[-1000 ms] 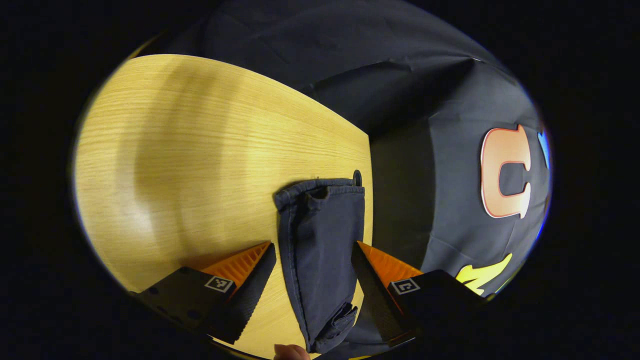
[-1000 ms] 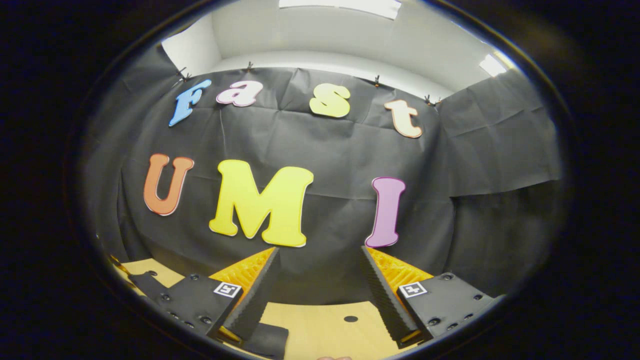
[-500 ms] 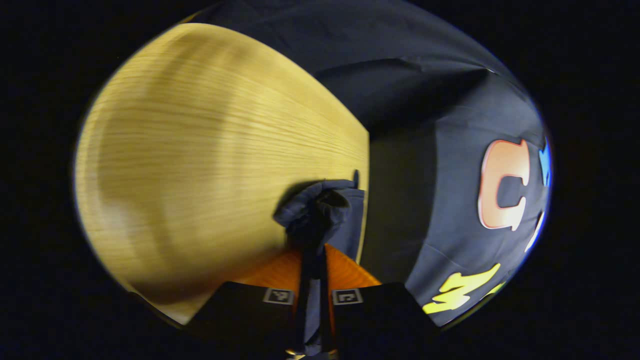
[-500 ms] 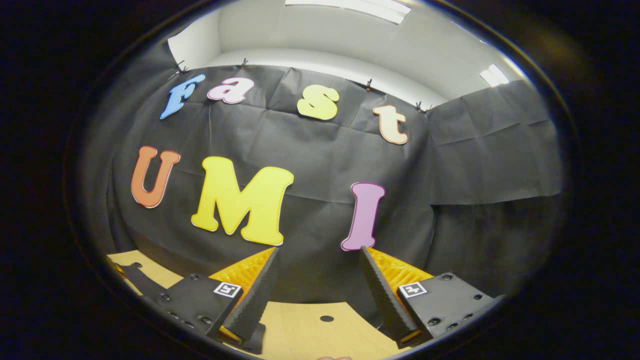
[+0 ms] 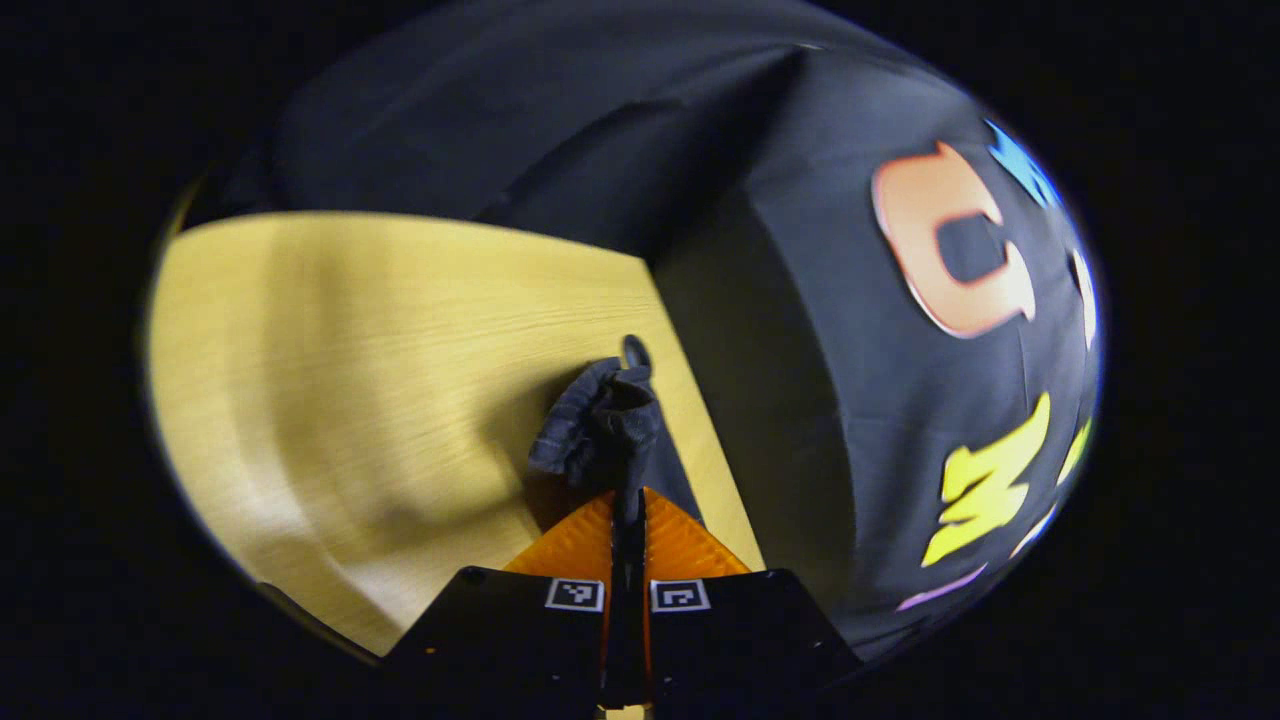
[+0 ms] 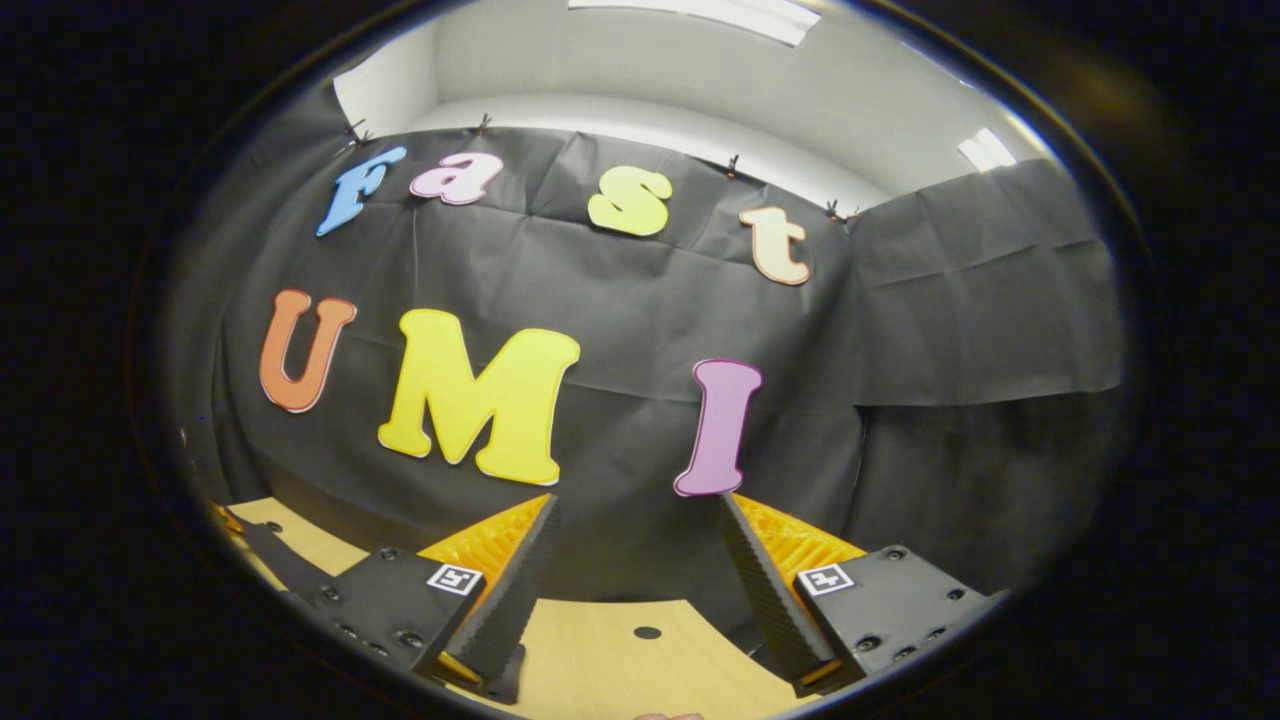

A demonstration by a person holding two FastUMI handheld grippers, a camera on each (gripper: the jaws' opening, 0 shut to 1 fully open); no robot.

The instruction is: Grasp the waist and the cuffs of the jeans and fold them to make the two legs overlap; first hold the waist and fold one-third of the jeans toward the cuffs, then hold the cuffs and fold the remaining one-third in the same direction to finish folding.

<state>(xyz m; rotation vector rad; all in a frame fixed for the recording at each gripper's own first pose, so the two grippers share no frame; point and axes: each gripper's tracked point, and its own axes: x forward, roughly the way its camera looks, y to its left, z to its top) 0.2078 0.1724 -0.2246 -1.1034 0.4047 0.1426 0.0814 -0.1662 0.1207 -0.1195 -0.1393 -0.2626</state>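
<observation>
Jeans (image 5: 600,425): dark bunch at the table's (image 5: 380,380) far edge, pinched in my left gripper (image 5: 627,520), beside a small hole.
Left gripper: fingers pressed together on the fabric; I judged this the cuff end, gripped for a fold.
Right gripper (image 6: 638,560): fingers spread, holding nothing, aimed at the wall, probably waiting.
Hidden: rest of jeans behind my left fingers; waist not made out; view blurred.

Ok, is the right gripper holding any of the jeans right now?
No, the right gripper has its fingers spread wide with nothing between them, above the wooden table.
</observation>
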